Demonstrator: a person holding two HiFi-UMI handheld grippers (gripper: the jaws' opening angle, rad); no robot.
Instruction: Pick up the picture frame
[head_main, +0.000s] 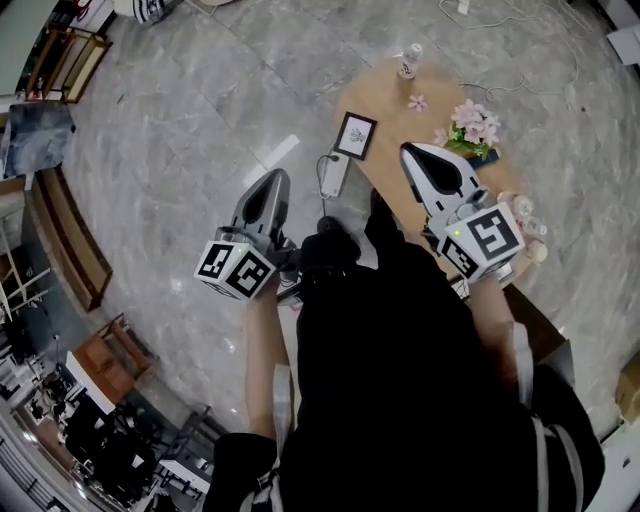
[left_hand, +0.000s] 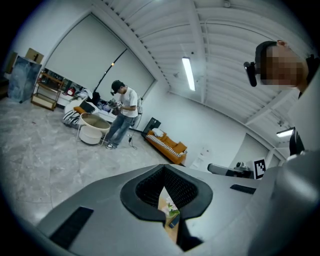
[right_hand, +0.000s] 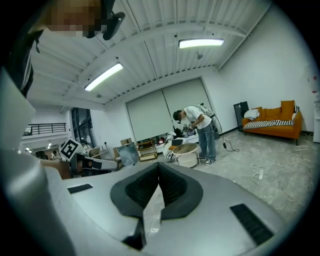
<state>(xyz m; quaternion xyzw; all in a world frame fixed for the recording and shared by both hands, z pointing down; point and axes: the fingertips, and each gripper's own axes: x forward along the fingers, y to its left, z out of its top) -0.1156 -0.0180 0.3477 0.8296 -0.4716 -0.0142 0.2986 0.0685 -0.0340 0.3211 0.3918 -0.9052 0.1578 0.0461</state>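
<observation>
The picture frame, black-edged with a white mat, stands at the left edge of the round wooden table in the head view. My left gripper is over the floor, below and left of the frame, with its jaws shut on nothing. Over the table my right gripper hangs to the right of the frame, tapered to a point and shut, also holding nothing. In the left gripper view the pads of the left gripper meet, and a strip of table shows below them. The right gripper looks the same in the right gripper view.
Pink flowers and a small bottle stand on the table. A white power strip with a cable lies on the marble floor by the table's edge. A person stands far off near a round tub; an orange sofa lines the wall.
</observation>
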